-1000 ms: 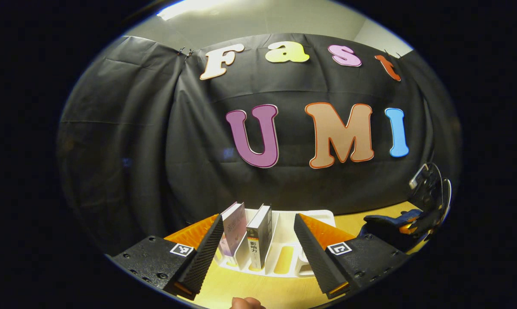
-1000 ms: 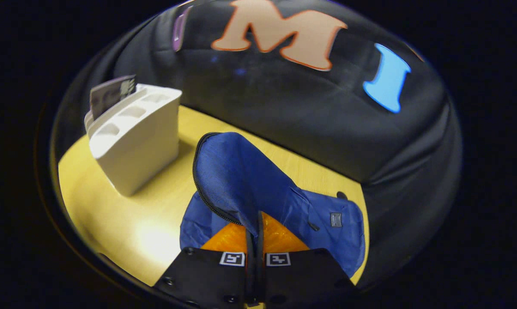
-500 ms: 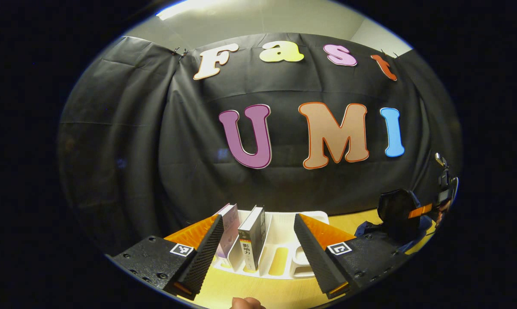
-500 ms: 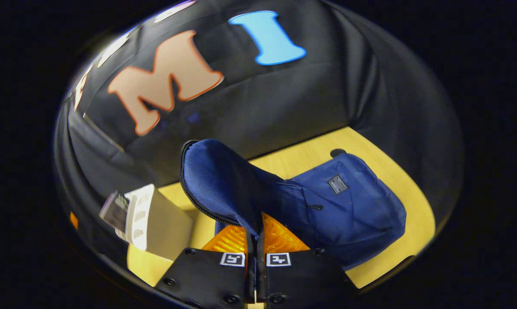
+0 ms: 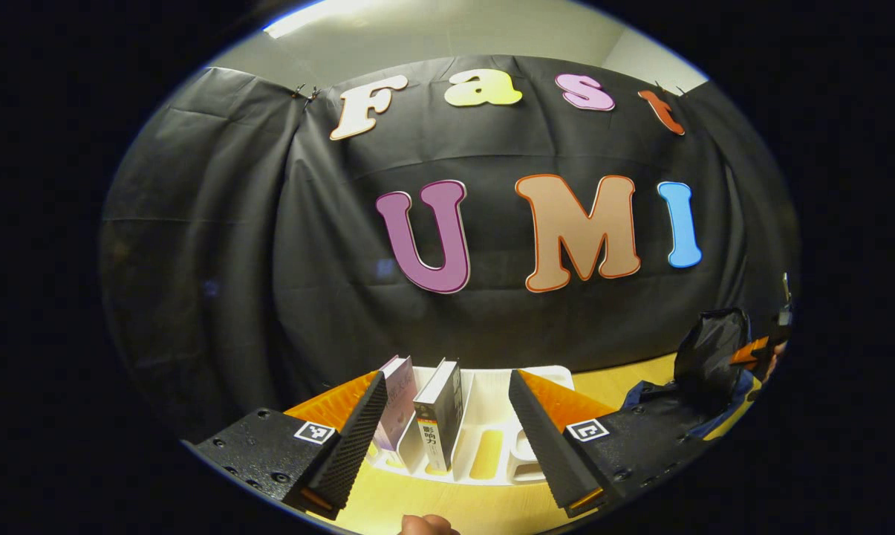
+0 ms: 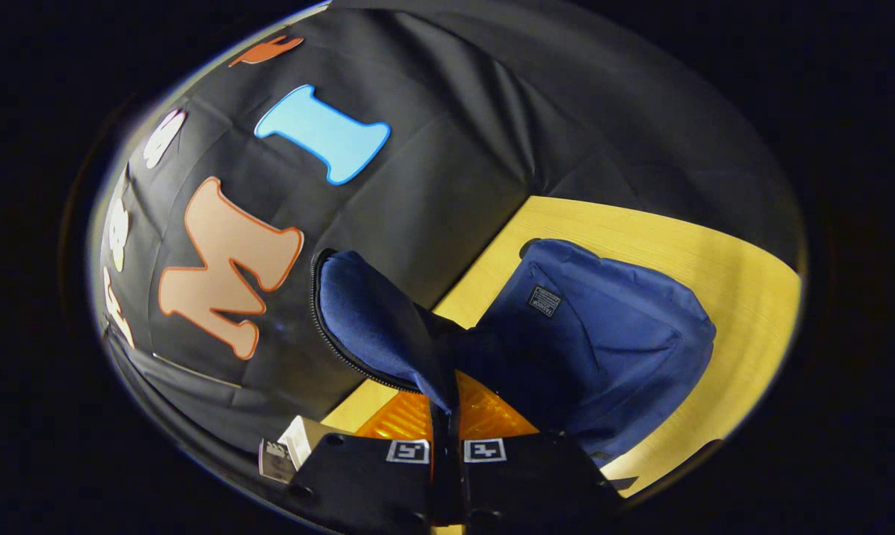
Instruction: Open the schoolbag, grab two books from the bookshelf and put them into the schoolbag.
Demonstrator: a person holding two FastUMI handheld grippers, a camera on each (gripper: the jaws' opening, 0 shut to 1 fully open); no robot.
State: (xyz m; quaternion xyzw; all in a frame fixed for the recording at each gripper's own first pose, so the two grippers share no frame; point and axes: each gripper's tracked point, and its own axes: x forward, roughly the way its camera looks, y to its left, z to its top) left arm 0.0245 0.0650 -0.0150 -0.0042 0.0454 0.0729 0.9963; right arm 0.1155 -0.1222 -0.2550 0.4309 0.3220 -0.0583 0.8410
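My left gripper [image 5: 447, 438] stands open in front of a white bookshelf [image 5: 484, 449] on the yellow table. Two books stand in its left slots: a pale pink one [image 5: 399, 405] and a dark one with a white top [image 5: 440, 416], which sits between my fingers' line but untouched. The blue schoolbag [image 6: 603, 342] lies on the table in the right gripper view. My right gripper [image 6: 447, 416] is shut on the bag's front flap [image 6: 373, 331], lifted up with its zipper edge showing. In the left gripper view the raised flap [image 5: 711, 349] shows at far right.
The yellow wooden table [image 6: 729, 260] runs under the bag, with black cloth wall behind. A corner of the white bookshelf with a book [image 6: 284, 455] peeks beside my right gripper. A fingertip [image 5: 425, 525] shows at the bottom of the left gripper view.
My right gripper has rolled and swung right, lifting the bag's flap higher; the bookshelf slid out toward the bottom left. The left gripper has barely moved.
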